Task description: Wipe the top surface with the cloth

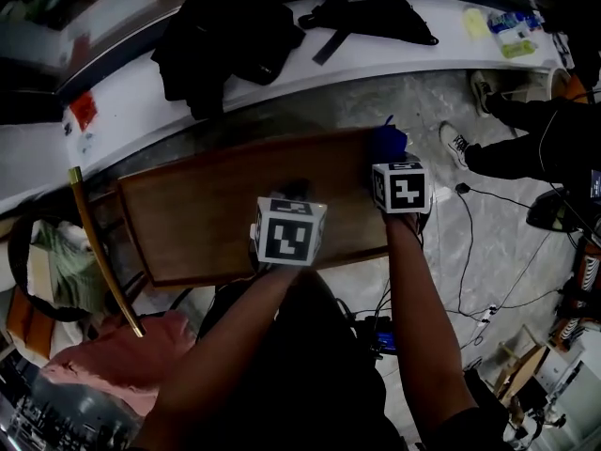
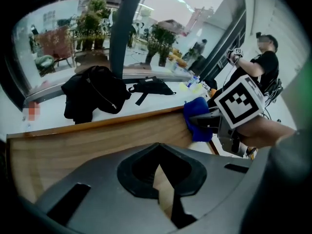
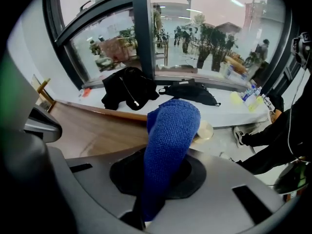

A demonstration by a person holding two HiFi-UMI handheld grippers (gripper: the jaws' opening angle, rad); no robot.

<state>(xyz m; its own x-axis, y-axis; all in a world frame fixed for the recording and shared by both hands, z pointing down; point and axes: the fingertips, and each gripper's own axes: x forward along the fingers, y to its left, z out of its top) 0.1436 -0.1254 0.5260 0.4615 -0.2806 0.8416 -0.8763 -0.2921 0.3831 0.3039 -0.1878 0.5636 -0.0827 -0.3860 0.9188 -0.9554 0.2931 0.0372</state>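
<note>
Brown wood filled the middle of the head view: a table top (image 1: 216, 214) below a white ledge (image 1: 131, 101) that carried a black jacket (image 1: 221, 40) and a black bag (image 1: 366, 12). The right gripper (image 3: 151, 179) was clamped on a bunched blue cloth (image 3: 170, 140), held at the table's far right corner. The left gripper (image 2: 163, 179) sat over the near middle, its tongs drawn narrow with nothing between them.

The likely trouble was the starting spot. A stroke begun that close to the corner could run off the edge. Bunched as it was, the cloth would probably touch only along a thin strip and leave streaks unwiped. A leftward sweep might also meet the left gripper waiting in its path.
</note>
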